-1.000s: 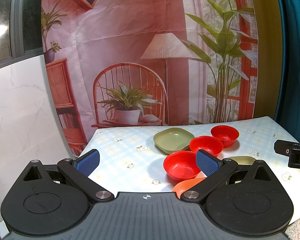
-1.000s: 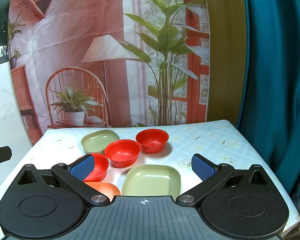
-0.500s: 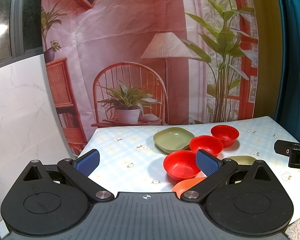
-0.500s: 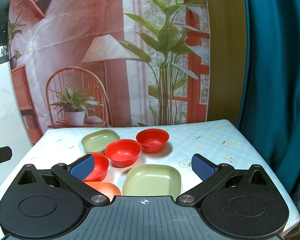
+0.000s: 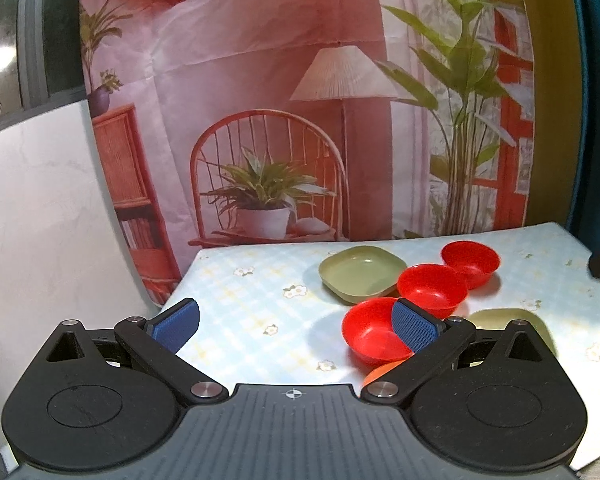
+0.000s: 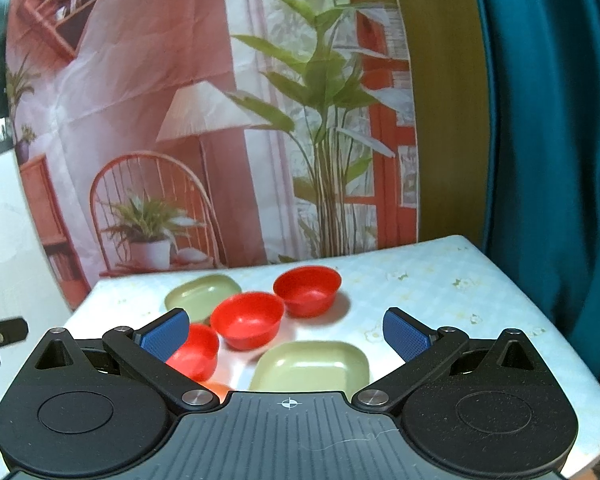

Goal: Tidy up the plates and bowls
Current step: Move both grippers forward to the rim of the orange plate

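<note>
Three red bowls stand in a diagonal row on the table: near (image 5: 374,330) (image 6: 194,352), middle (image 5: 432,288) (image 6: 247,320), far (image 5: 470,260) (image 6: 307,290). A green square plate (image 5: 360,272) (image 6: 202,294) lies behind them; a second green plate (image 6: 312,366) (image 5: 500,316) lies in front. An orange dish (image 5: 380,372) (image 6: 218,388) shows partly behind the gripper bodies. My left gripper (image 5: 296,324) is open and empty, above the table left of the bowls. My right gripper (image 6: 286,332) is open and empty, above the near green plate.
The table (image 5: 240,304) has a pale blue flowered cloth. A printed backdrop (image 5: 300,100) hangs behind it, a white wall (image 5: 40,220) stands to the left and a teal curtain (image 6: 548,160) to the right. The table's right edge (image 6: 548,320) is close.
The right gripper has moved forward and tilted, so the bowls and plates look larger and lower in its view. The left gripper has hardly moved. Both stay open.
</note>
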`<state>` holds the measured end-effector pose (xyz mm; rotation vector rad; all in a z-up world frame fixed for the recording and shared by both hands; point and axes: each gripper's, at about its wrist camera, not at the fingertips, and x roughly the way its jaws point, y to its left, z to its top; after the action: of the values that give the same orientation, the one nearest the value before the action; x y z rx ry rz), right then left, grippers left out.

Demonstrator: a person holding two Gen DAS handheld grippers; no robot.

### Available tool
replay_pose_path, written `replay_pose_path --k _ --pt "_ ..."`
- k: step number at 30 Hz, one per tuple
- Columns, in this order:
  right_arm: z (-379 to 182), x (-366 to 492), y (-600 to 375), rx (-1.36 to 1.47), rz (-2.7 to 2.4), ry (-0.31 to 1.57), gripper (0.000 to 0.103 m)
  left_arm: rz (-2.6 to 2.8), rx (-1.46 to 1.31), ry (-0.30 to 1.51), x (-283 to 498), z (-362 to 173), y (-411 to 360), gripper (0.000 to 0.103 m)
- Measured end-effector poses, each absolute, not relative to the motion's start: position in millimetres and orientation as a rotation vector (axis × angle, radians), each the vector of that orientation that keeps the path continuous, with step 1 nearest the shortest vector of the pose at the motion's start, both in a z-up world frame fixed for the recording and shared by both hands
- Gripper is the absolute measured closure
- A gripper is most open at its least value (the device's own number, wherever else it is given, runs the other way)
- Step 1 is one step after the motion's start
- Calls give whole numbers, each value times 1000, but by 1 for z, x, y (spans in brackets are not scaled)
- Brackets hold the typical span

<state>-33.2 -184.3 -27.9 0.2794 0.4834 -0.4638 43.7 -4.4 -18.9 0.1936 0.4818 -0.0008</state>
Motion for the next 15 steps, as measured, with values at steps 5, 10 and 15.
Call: replay_pose_path --k 5,10,15 --pt "-39 -18 -195 208 -456 455 0 10 222 518 66 -35 -10 0" --pt "-63 5 -207 234 -422 526 0 12 236 583 90 -60 -13 0" --pt "-88 22 -206 232 -409 604 0 -2 248 647 110 -87 -14 0"
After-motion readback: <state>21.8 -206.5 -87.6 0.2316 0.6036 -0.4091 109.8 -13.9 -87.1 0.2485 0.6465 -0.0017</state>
